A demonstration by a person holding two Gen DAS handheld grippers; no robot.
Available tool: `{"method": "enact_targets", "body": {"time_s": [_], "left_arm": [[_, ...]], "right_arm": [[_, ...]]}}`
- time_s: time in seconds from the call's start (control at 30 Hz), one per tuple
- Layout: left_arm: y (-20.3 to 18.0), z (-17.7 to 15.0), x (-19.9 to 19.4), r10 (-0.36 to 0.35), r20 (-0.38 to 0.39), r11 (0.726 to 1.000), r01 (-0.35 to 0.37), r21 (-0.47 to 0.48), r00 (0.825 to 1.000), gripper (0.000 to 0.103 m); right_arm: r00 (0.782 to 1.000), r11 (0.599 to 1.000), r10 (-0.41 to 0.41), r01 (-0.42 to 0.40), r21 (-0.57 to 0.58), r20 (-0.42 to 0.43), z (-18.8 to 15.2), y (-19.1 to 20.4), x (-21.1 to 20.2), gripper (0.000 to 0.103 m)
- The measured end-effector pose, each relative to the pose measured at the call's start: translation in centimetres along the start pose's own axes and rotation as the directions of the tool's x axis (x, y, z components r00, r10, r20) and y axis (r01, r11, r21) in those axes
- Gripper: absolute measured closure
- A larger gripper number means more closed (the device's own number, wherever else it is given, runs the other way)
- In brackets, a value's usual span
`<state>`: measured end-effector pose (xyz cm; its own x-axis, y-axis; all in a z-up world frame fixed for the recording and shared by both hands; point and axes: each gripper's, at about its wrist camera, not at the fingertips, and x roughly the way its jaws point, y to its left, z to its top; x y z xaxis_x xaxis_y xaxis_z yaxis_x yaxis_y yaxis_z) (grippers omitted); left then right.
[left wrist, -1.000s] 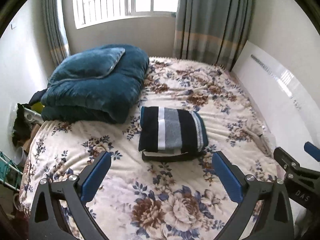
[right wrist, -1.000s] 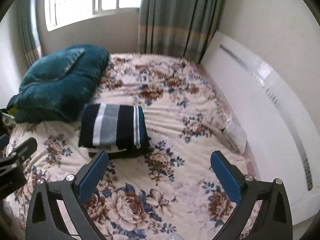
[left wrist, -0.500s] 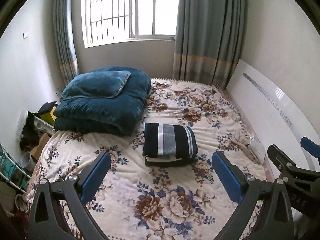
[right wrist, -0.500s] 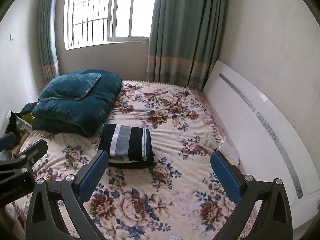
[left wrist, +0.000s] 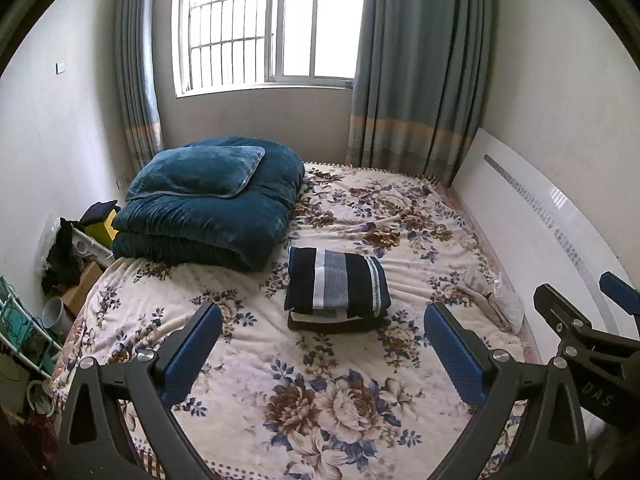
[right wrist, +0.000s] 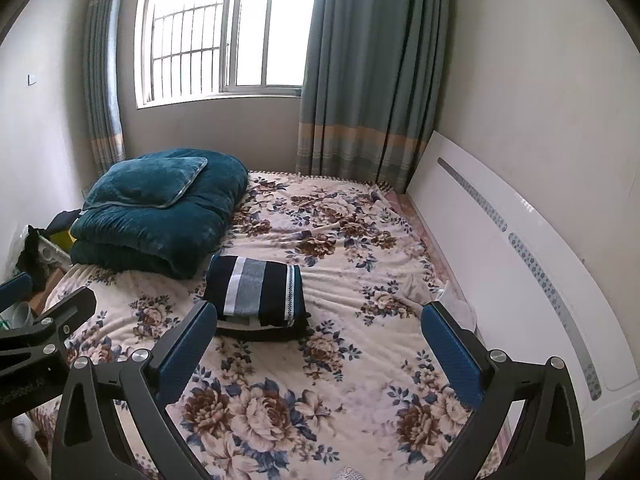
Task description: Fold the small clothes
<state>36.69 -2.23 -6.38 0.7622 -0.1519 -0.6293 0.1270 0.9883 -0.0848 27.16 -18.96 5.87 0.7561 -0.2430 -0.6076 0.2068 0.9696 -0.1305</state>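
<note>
A folded striped garment (left wrist: 338,282) in black, white, grey and teal lies on top of a small stack of folded clothes in the middle of the floral bed cover (left wrist: 304,392); the right wrist view shows the same stack (right wrist: 256,294). My left gripper (left wrist: 322,346) is open and held well back from the stack, above the near part of the bed, with nothing between its blue pads. My right gripper (right wrist: 320,346) is open too, empty, and just as far back. Each gripper shows at the edge of the other's view.
A folded teal quilt with a pillow (left wrist: 208,204) sits at the bed's far left. A crumpled pale cloth (left wrist: 494,296) lies by the white headboard (left wrist: 540,232) on the right. Boxes, a rack and clutter (left wrist: 68,264) stand on the floor left of the bed. Window and curtains behind.
Both grippers have pulled back and up from the folded stack, which now looks smaller and farther away. More of the window and walls shows. Both stayed open.
</note>
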Motion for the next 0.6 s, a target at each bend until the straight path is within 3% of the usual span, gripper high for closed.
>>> {"method": "enact_targets", "body": {"time_s": [0.6], "left_arm": [[-0.1,0.3,-1.5,0.029,0.026,0.999,-0.029,-0.015,0.999,0.000]], "right_arm": [[1.000,1.000,0.007,-0.007,-0.005,0.001,0.6,-0.1,-0.4,0.000]]}}
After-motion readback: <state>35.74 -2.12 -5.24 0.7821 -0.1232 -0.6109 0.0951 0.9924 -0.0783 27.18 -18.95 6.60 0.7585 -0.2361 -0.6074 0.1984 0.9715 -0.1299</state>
